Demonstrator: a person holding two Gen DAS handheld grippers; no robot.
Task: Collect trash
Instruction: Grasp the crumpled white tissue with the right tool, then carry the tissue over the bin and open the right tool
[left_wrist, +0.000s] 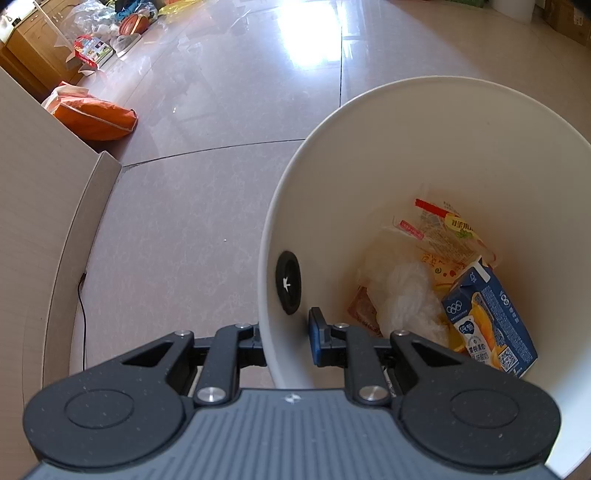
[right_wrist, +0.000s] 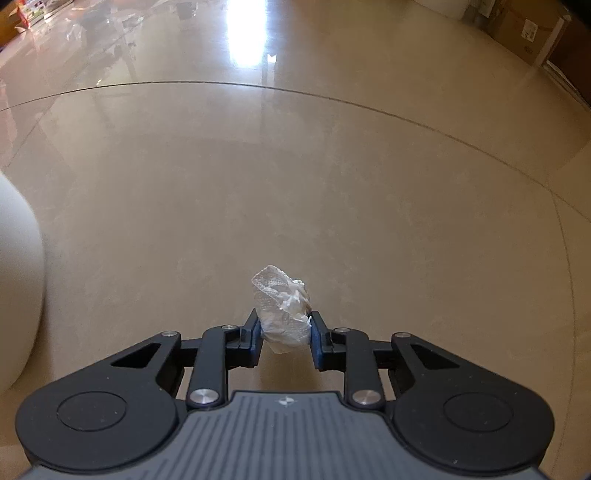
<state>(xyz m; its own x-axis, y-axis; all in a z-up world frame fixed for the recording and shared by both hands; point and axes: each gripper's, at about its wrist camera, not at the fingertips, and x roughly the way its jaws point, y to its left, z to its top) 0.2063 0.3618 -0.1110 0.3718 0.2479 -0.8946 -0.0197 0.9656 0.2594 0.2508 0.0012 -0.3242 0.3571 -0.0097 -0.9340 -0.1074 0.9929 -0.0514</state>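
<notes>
A white trash bin (left_wrist: 406, 110) fills the right of the left wrist view. It holds a blue drink carton (left_wrist: 487, 321), a clear printed wrapper (left_wrist: 443, 229) and crumpled white plastic (left_wrist: 406, 295). My left gripper (left_wrist: 287, 343) straddles the bin's near wall, one finger outside and one inside, and looks shut on it. In the right wrist view my right gripper (right_wrist: 284, 336) is shut on a crumpled white tissue (right_wrist: 282, 306), held above the glossy floor. The bin's side (right_wrist: 18, 277) shows at the left edge of that view.
A black round disc (left_wrist: 288, 282) sits on the bin's inner wall. A beige panel (left_wrist: 37, 221) with a black cable (left_wrist: 83, 314) stands left of the bin. Behind lie an orange bag (left_wrist: 96, 118) and floor clutter (left_wrist: 110, 33). Cardboard boxes (right_wrist: 535, 33) stand far right.
</notes>
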